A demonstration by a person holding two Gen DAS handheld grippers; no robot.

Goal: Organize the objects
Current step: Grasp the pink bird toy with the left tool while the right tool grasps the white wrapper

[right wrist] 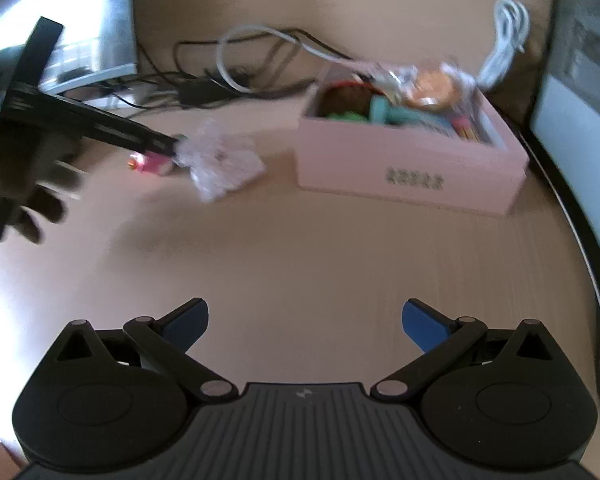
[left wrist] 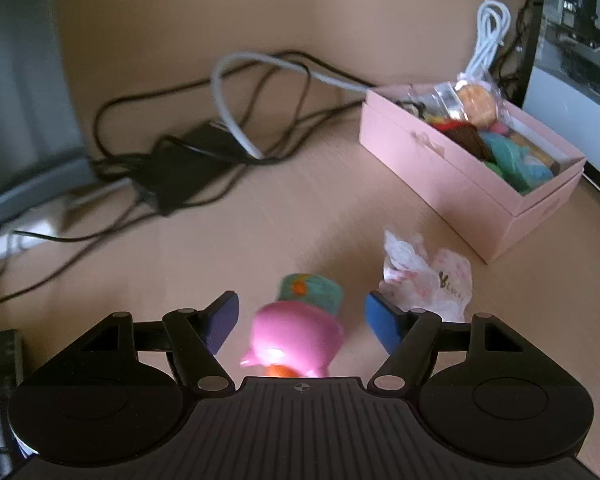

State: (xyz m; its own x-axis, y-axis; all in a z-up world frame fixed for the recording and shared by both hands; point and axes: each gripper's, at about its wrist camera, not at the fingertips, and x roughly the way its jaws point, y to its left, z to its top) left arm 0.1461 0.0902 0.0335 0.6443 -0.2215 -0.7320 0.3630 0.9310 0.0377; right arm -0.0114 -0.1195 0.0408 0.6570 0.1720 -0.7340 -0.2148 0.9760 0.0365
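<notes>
The left gripper's [left wrist: 301, 322] jaws stand wide apart, and a pink toy [left wrist: 296, 344] sits in the gap between them. The blue pads [left wrist: 381, 320] do not touch the toy; there is a little space on each side. The toy lies on the desk [left wrist: 260, 220] with a teal part at its far end. The right gripper's [right wrist: 305, 326] jaws are also wide apart, with only bare desk between them.

In the right wrist view, the left gripper reaches in from 9 o'clock. It tilts down toward the desk, and a dark gloved hand [right wrist: 24, 184] holds it. Its tip sits right at the pink toy, just beside a crinkly clear bag [right wrist: 220, 164].

In the left wrist view, that bag lies at 1 o'clock from the toy, close to the right pad. A pink box [left wrist: 459, 176] sits further out at 2 o'clock, well apart from the toy. It is full of small colourful things. A tangle of black wires [left wrist: 172, 168] lies at 11 o'clock.
</notes>
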